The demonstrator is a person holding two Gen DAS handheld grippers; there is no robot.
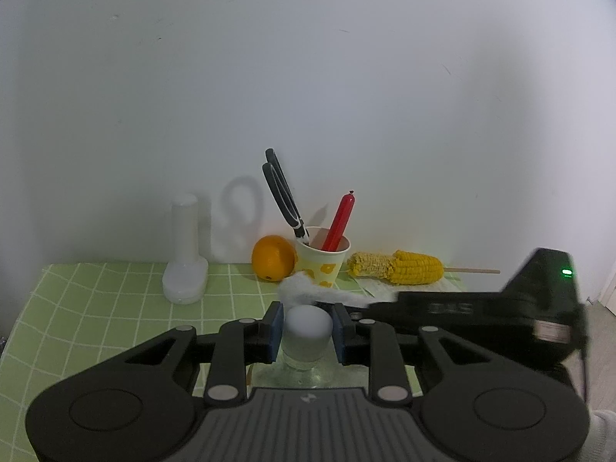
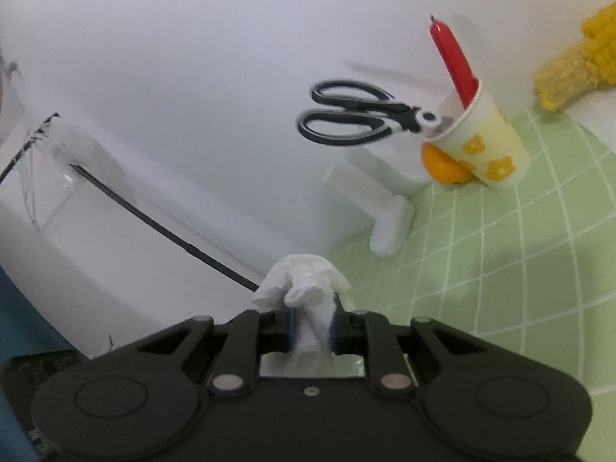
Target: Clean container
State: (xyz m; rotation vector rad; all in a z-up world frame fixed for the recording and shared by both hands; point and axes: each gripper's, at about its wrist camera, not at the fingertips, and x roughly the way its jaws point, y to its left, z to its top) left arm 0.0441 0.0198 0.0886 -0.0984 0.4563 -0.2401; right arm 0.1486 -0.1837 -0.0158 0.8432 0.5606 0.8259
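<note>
My left gripper (image 1: 307, 331) is shut on a small container with a rounded white cap (image 1: 307, 327) and a clear base, holding it upright low over the green checked cloth (image 1: 96, 300). My right gripper (image 2: 311, 331) is shut on a crumpled white tissue (image 2: 308, 281). In the left wrist view the right gripper body (image 1: 481, 312) reaches in from the right, and its tissue (image 1: 308, 290) lies just behind the container's cap.
A paper cup (image 1: 322, 258) holds black scissors (image 1: 283, 192) and a red stick (image 1: 338, 221). An orange (image 1: 272, 257) stands to its left, a half-eaten corn cob (image 1: 400, 267) on a skewer to its right. A white plastic bottle (image 1: 185, 250) stands at back left. A white wall is behind.
</note>
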